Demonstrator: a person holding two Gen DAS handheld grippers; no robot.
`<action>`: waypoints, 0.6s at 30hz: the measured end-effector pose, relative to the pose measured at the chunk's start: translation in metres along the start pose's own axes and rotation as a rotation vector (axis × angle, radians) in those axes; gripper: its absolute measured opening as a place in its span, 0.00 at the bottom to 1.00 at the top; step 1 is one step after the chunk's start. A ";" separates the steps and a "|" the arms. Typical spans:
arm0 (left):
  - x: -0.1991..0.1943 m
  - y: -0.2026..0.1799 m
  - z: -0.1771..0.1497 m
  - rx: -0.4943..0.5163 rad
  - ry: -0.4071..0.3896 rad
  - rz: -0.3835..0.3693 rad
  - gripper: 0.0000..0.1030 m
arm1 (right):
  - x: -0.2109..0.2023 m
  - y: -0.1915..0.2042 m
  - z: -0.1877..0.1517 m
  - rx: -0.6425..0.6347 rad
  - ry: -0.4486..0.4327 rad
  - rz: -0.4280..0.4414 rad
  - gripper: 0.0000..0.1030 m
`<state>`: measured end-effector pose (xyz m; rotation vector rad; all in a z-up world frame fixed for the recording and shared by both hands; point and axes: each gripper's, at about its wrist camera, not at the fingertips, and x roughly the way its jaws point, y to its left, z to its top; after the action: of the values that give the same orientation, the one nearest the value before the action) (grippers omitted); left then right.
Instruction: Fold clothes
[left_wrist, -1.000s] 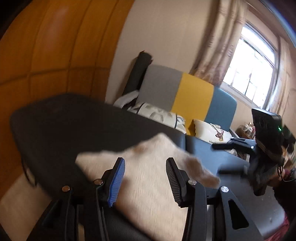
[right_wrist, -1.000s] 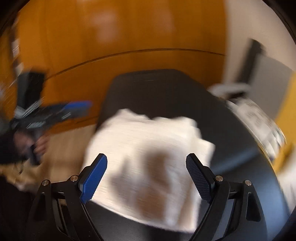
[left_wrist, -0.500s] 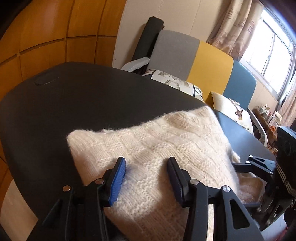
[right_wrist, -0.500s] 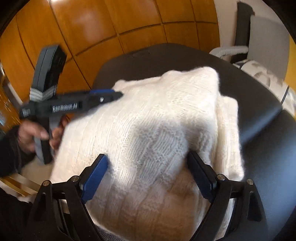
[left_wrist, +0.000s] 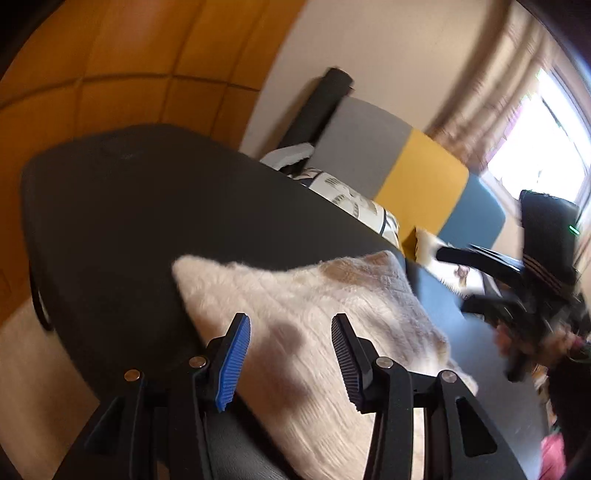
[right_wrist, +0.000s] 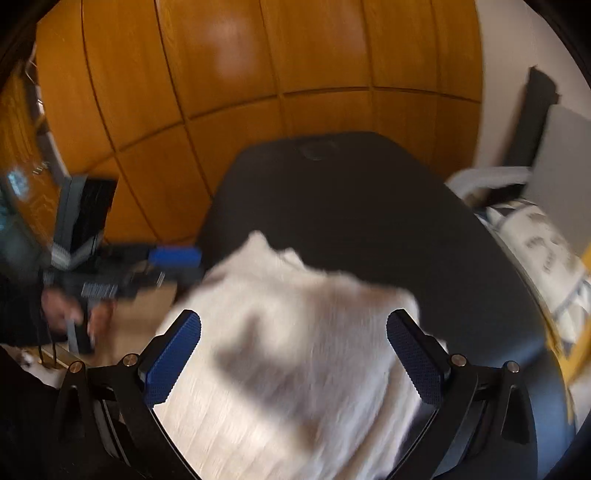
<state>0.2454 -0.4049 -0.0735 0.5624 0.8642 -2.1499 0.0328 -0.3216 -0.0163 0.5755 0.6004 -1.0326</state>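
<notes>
A cream knitted sweater (left_wrist: 295, 288) lies folded in a rough rectangle on the near part of the black oval table (left_wrist: 129, 221). My left gripper (left_wrist: 290, 321) hovers over its near left part, and its jaws are closing with nothing pressed between them. My right gripper (right_wrist: 293, 321) hangs above the sweater (right_wrist: 288, 369), its jaws opening wide and free of the knit. In the left wrist view the right gripper (left_wrist: 454, 280) is past the sweater's right edge. In the right wrist view the left gripper (right_wrist: 173, 269) sits off the sweater's left edge, held by a hand (right_wrist: 59, 310). Both views are blurred.
Bare black table (right_wrist: 351, 203) stretches beyond the sweater to a wood-panelled wall (right_wrist: 258, 74). On the right stand a grey, yellow and blue sofa (left_wrist: 406, 173) with printed cushions (left_wrist: 351, 199) and a black roll (left_wrist: 321, 103). A bright window (left_wrist: 546, 129) is at far right.
Both grippers have drawn back from the sweater, which now looks smaller and flatter. The right jaws have widened. The left gripper has shifted off the sweater's left edge and its view has tilted.
</notes>
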 end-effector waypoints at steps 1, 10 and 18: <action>-0.002 -0.003 -0.005 -0.013 -0.009 0.019 0.45 | 0.007 -0.011 0.009 -0.007 -0.004 0.019 1.00; 0.032 -0.043 -0.034 0.058 0.010 0.257 0.62 | 0.069 -0.070 -0.034 0.082 0.101 0.153 0.99; 0.055 -0.022 -0.019 -0.011 0.078 0.301 0.80 | 0.043 -0.088 -0.040 0.095 0.050 0.209 1.00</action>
<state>0.1964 -0.4063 -0.1111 0.7261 0.7783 -1.8601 -0.0380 -0.3555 -0.0875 0.7333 0.5255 -0.8546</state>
